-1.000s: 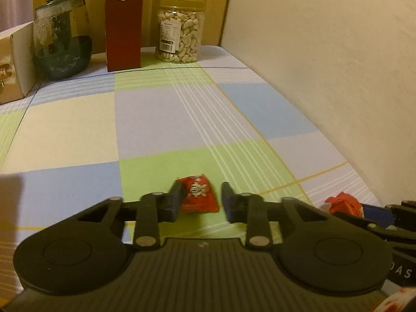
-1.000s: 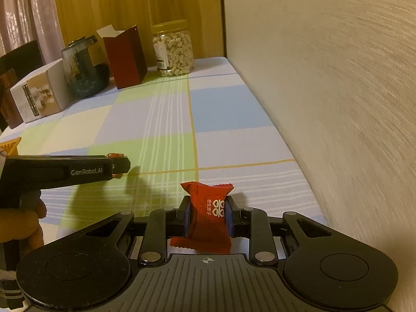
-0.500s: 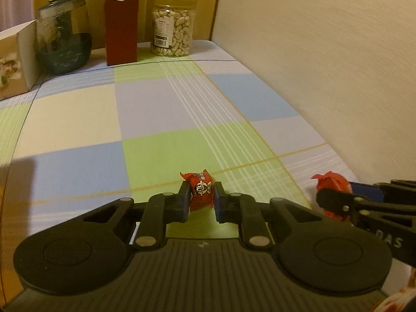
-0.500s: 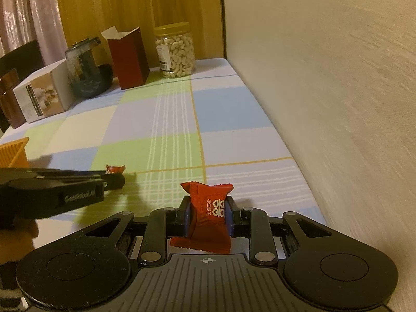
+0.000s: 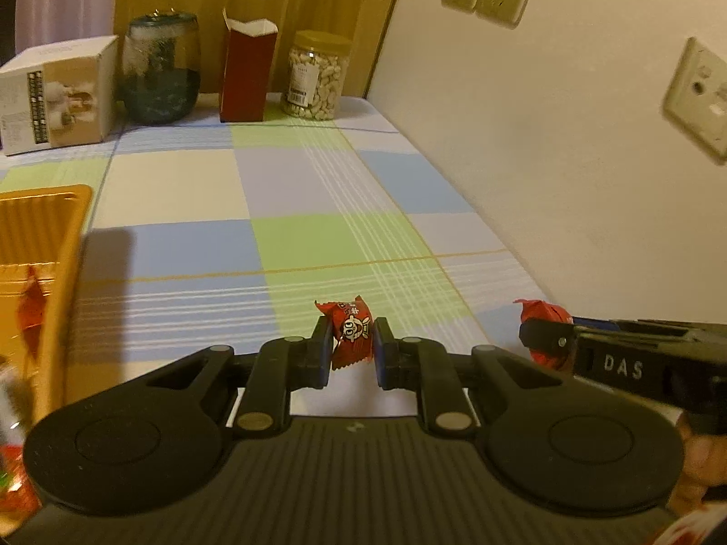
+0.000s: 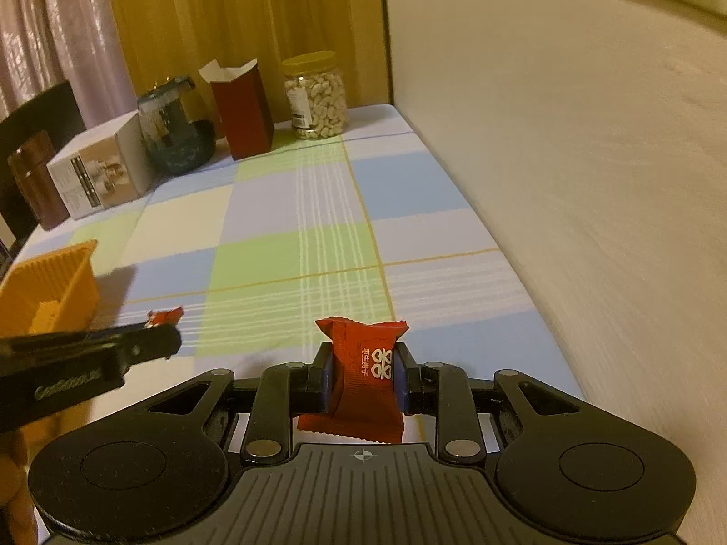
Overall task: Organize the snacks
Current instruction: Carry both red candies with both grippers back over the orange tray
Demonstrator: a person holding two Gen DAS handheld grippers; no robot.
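Observation:
My left gripper [image 5: 351,350] is shut on a small red candy [image 5: 352,334] with a cartoon face, held off the checked tablecloth [image 5: 281,195]. My right gripper [image 6: 363,374] is shut on a larger red snack packet [image 6: 365,383] with white characters. In the left wrist view the right gripper [image 5: 540,340] comes in from the right with its red packet [image 5: 543,311] showing. In the right wrist view the left gripper [image 6: 159,340] reaches in from the left, its candy [image 6: 164,316] peeking out. An orange tray [image 5: 36,245] stands at the left with red wrappers inside.
At the back stand a white carton [image 5: 57,95], a dark glass jar [image 5: 161,75], an open red box [image 5: 247,75] and a jar of cashews [image 5: 318,75]. A wall [image 5: 545,159] with sockets runs along the table's right edge. A brown container [image 6: 34,181] stands far left.
The left gripper's jaws closed on the small red candy and lifted it off the cloth. Both grippers rose and drew back, so the orange tray came into view at the left.

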